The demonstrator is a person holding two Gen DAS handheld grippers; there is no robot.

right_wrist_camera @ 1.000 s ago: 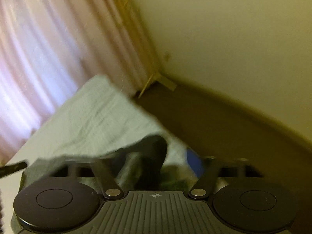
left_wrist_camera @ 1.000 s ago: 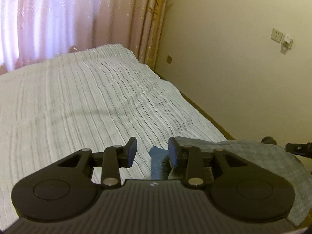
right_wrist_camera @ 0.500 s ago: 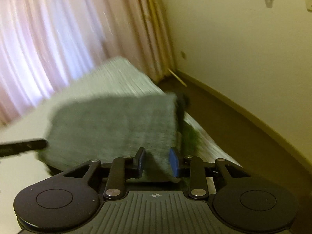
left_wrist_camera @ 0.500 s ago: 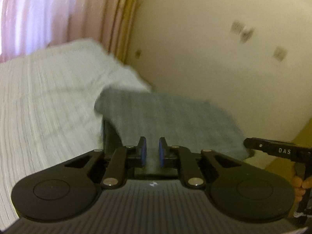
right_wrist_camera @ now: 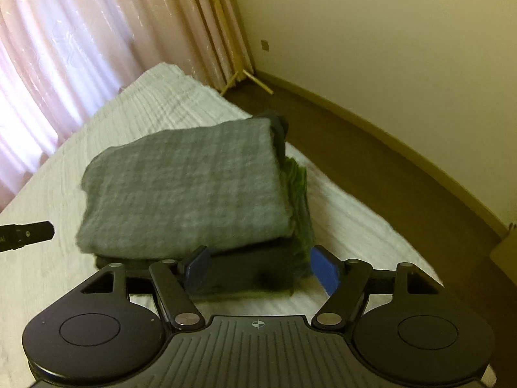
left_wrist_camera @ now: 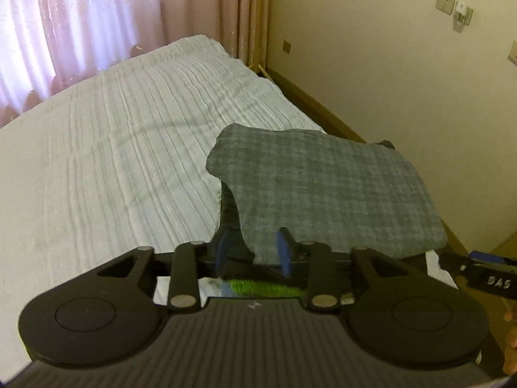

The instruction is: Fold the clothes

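Observation:
A folded grey checked garment [left_wrist_camera: 323, 190] lies on top of a small stack of folded clothes at the bed's right edge; it also shows in the right wrist view [right_wrist_camera: 184, 187]. Under it lie a dark garment [right_wrist_camera: 245, 271] and a green one [right_wrist_camera: 297, 181]. My left gripper [left_wrist_camera: 253, 253] is open, its blue pads either side of the grey garment's near corner. My right gripper [right_wrist_camera: 261, 266] is open wide, just in front of the stack, holding nothing. The right gripper's tip [left_wrist_camera: 484, 274] shows at the left wrist view's right edge.
The white ribbed bed cover [left_wrist_camera: 113, 148] stretches to the left and back. Pink curtains [left_wrist_camera: 80, 16] hang behind the bed. A cream wall [left_wrist_camera: 387, 64] and brown floor strip [right_wrist_camera: 387, 161] run along the bed's right side.
Both grippers carried the grey garment onto the stack, then opened. The garment now rests flat on the stack and both grippers have drawn back a little.

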